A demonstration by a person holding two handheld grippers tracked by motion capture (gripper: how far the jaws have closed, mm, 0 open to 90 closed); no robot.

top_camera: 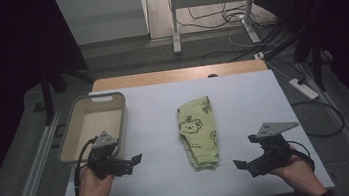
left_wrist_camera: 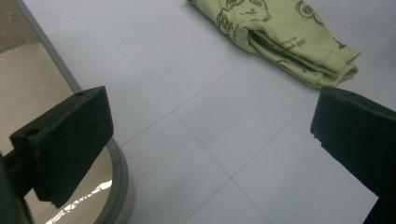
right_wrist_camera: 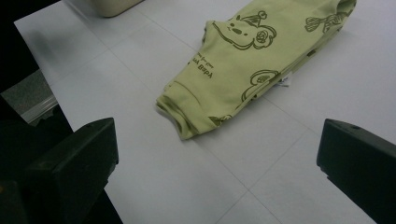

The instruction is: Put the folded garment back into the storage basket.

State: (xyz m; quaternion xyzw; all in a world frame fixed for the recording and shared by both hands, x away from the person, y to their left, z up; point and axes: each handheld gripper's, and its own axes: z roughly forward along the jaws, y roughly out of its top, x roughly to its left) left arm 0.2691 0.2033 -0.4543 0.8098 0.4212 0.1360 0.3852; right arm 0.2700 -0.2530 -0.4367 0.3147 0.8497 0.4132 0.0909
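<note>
A folded light-green garment printed with dark bear drawings lies in the middle of the white table. The left gripper view shows the garment at the top right, and the right gripper view has the garment ahead of the jaws. My left gripper rests low at the front left, beside the bin, open and holding nothing. My right gripper sits at the front right, open too, with its jaws wide apart and pointing toward the garment's near end.
A beige plastic bin with nothing visible inside stands at the table's left side, and its rim is close to my left jaw. Metal rails run along both table sides. Cables and a power strip lie on the floor beyond.
</note>
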